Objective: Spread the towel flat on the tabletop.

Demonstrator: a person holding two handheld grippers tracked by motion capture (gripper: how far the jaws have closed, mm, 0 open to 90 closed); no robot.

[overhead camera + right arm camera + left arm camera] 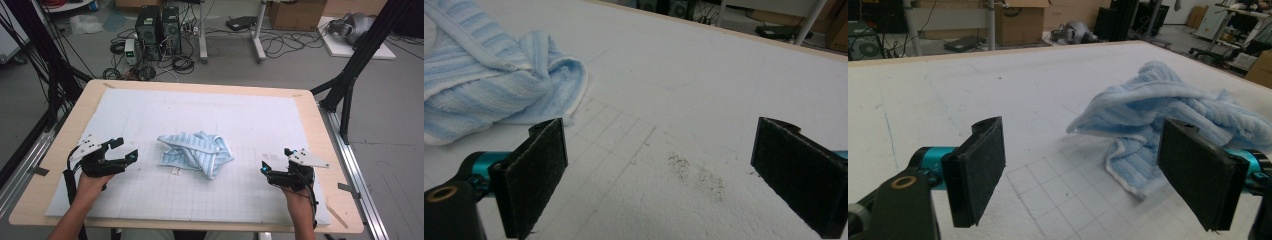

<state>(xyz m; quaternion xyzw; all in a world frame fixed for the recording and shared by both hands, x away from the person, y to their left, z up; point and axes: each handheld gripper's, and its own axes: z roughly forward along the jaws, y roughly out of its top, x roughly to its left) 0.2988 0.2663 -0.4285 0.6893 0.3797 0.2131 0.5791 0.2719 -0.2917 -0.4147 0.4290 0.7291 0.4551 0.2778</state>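
With both the left gripper (124, 150) and right gripper (274, 167) spread wide and empty, approach the crumpled towel (196, 152) from opposite sides, pinching separate corners.

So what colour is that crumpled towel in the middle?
The towel is light blue with paler stripes and a white edge; the right gripper view shows it best.

Black jaws, teal fittings, grey plates
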